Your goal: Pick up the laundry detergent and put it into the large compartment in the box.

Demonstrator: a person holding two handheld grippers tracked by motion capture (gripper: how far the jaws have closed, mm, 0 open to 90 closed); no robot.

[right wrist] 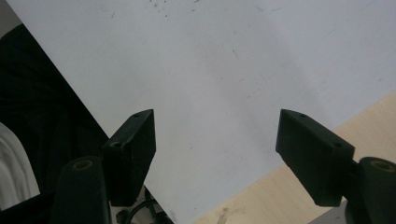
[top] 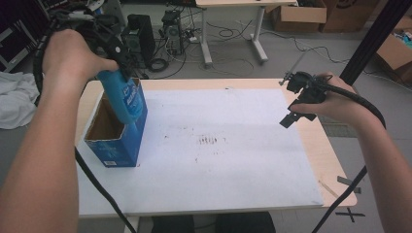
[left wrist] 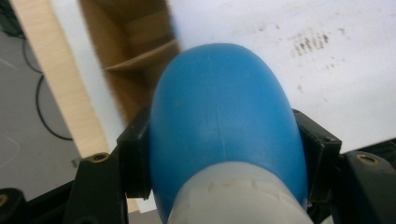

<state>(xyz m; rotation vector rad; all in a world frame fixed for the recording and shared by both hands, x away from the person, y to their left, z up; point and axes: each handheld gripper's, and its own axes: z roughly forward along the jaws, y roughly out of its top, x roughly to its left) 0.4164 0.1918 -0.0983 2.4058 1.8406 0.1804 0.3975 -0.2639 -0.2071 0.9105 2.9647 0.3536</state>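
My left tool (left wrist: 224, 154) grips a rounded blue plastic bottle (left wrist: 222, 126) over the open blue cardboard box (top: 116, 141) near the counter's (top: 335, 160) left edge; my right tool (right wrist: 217, 154) hangs open, empty

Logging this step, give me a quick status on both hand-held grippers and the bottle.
Left hand-held gripper shut on blue bottle, above open blue box. Right hand-held gripper open, empty, over white sheet. Nothing obstructing.

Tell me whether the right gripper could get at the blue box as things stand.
Probably yes. The right gripper is open and empty at the table's right edge, and bare white sheet lies between it and the blue box. The left gripper, holding the blue bottle, crowds the box's open top.
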